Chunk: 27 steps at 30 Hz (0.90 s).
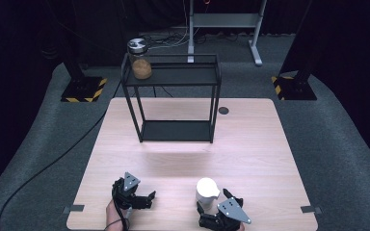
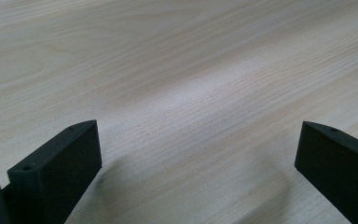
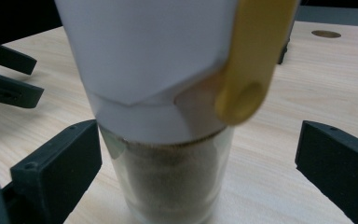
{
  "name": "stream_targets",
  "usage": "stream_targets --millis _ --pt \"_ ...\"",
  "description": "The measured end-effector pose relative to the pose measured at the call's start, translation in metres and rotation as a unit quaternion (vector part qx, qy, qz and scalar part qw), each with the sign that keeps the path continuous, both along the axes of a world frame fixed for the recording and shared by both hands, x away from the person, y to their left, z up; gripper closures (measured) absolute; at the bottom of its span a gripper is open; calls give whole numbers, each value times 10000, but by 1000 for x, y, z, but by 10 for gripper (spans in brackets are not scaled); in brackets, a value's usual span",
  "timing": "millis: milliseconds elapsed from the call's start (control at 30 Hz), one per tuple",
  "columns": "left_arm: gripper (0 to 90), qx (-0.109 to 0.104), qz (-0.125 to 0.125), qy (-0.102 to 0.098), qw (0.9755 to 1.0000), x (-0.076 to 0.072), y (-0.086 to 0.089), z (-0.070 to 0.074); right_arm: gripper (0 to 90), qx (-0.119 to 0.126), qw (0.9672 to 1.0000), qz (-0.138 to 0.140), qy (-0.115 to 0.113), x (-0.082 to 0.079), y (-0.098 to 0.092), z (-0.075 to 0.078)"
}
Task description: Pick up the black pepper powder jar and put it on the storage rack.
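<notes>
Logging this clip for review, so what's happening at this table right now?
A person holds a gripper in each hand at a wooden table. The right gripper is open, its jaws on either side of a white-lidded glass jar of brownish powder with a yellow tab on the lid, not yet closed on it. The left gripper is open over bare table. A black two-tier shelf stands farther back, with another jar on its top tier.
</notes>
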<state>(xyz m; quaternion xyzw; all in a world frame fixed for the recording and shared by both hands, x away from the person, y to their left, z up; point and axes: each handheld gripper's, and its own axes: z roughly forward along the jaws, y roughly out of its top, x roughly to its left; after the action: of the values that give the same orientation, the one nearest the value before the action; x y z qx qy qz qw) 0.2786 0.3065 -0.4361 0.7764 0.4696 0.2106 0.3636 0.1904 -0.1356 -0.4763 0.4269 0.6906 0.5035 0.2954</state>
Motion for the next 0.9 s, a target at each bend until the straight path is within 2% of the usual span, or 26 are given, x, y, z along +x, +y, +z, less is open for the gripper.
stream_targets --millis 167,400,567,600,633,667,700,733,767,900 --pt "0 32 -10 -2 10000 0 -2 0 0 40 10000 29 -84 4 1 -2" --pt "0 20 -11 17 10000 1 -2 0 0 -27 9996 166 -216 11 5 -3" --pt "0 -2 -12 19 10000 1 -1 0 0 -36 9997 158 -187 17 8 -4" --pt "0 9 -20 25 10000 1 0 0 16 -15 9997 181 -184 18 7 -4" --pt "0 9 -19 26 10000 1 0 0 238 104 9995 248 -137 21 3 -4" --pt "0 6 -20 31 10000 1 0 0 238 104 9995 248 -137 21 3 -4" --pt "1 2 -23 27 10000 1 0 0 298 117 9996 123 -236 16 7 -5" --pt "1 -8 -20 20 10000 1 1 0 298 117 9996 123 -236 16 7 -5" --pt "2 -26 -17 15 10000 1 1 0 299 251 9993 196 -190 19 2 -6" --pt "2 -25 -27 17 10000 1 1 0 300 250 9992 231 -186 20 0 -6"
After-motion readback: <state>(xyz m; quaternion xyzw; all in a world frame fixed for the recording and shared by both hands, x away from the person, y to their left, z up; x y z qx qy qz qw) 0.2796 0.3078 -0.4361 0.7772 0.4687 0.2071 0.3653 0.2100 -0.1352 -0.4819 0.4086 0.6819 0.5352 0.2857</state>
